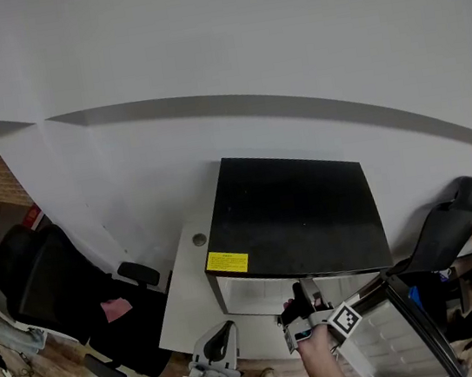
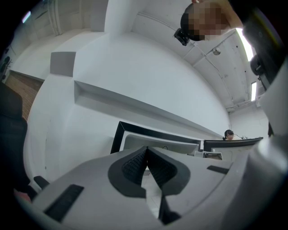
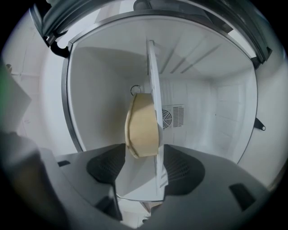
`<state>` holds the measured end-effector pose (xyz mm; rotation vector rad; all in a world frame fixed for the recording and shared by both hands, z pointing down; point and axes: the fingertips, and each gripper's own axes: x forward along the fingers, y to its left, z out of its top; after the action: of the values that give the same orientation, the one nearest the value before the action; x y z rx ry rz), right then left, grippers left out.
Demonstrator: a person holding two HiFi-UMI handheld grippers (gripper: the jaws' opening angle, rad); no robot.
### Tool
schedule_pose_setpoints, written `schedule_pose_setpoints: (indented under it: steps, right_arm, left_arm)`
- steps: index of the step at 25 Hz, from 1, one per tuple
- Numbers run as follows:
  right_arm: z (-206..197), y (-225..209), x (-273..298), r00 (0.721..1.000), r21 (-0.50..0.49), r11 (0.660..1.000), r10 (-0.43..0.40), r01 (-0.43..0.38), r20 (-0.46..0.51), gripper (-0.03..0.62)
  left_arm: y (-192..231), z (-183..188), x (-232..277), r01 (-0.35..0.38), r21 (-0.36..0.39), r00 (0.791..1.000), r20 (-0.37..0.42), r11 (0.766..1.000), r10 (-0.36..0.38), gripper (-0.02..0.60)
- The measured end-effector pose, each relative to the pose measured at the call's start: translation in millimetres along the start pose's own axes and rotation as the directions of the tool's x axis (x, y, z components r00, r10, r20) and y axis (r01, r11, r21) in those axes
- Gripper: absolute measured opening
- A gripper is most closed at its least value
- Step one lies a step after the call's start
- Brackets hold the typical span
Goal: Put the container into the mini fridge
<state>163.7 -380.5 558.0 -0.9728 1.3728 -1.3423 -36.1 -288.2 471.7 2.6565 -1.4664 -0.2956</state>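
Head view: black mini fridge (image 1: pixel 293 214) stands on a white tabletop (image 1: pixel 187 300) against a pale wall. Yellow label (image 1: pixel 228 262) on its front upper left corner. Fridge door (image 1: pixel 398 334) is swung open toward the lower right of the frame. Black office chair (image 1: pixel 48 281) at the left, beside the tabletop.

Right hand-held gripper (image 1: pixel 306 294): held at the fridge opening, lower centre of the frame, pointing into the cavity. The person's hand (image 1: pixel 317 351) is behind it, and the marker cube (image 1: pixel 345 320) is on its right side. In the right gripper view the camera is rolled, so the fridge shelf (image 3: pixel 153 90) runs vertically through the middle of the picture. The jaws stand wide apart; neither pad touches anything.

Container (image 3: pixel 141 128): tan, round-edged, inside the fridge and resting against the left face of the shelf as pictured. It lies ahead of the jaw tips, in line with the gap between them, and nothing grips it. A round vent grille (image 3: pixel 173 116) shows on the back wall just to its right.

Left hand-held gripper (image 2: pixel 146 152): at the lower left-centre of the head view, in front of the tabletop edge, clear of the fridge. In the left gripper view its jaws are together at the tips, with nothing between them. The fridge front shows beyond them.
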Motion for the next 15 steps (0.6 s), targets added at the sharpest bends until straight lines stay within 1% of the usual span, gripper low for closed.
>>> schedule_pose_setpoints:
  steps: [5, 7, 9, 11, 12, 13, 15]
  right_arm:
    - [-7.1, -1.1, -9.5, 1.0, -0.035, 0.999, -0.001, 0.001, -0.022, 0.258]
    - [-16.4, 0.4, -15.8, 0.999, -0.091, 0.996, -0.004, -0.001, -0.053, 0.258]
    - [-28.9, 1.5, -23.2, 0.996, -0.172, 0.985, -0.016, 0.0, -0.089, 0.258]
    - [-40.2, -0.6, -33.0, 0.992, -0.267, 0.964, -0.041, 0.008, -0.12, 0.256]
    - [-44.3, -3.4, -39.8, 0.99, -0.317, 0.948, -0.067, 0.023, -0.127, 0.253]
    - [-46.6, -7.5, -48.9, 0.987, -0.37, 0.927, -0.108, 0.057, -0.118, 0.237]
    - [-47.3, -16.0, -72.9, 0.976, -0.469, 0.868, -0.21, 0.161, -0.054, 0.142]
  left_arm:
    - [-1.4, -1.0, -1.3, 0.006, -0.003, 1.0, -0.004, 1.0, -0.006, 0.008]
    - [-2.3, -0.8, -3.7, 0.01, -0.006, 1.0, -0.006, 1.0, -0.01, 0.008]
    - [-3.1, -0.1, -7.4, 0.017, -0.007, 1.0, -0.008, 1.0, -0.017, 0.008]
    - [-4.5, 0.5, -13.1, 0.028, -0.008, 1.0, -0.007, 1.0, -0.028, 0.008]
    - [-5.6, 0.5, -16.8, 0.033, -0.009, 0.999, -0.007, 0.999, -0.033, 0.008]
    - [-6.9, 0.3, -21.2, 0.039, -0.01, 0.999, -0.007, 0.999, -0.039, 0.008]
    - [-9.6, -0.4, -32.1, 0.052, -0.016, 0.999, -0.011, 0.998, -0.053, 0.008]
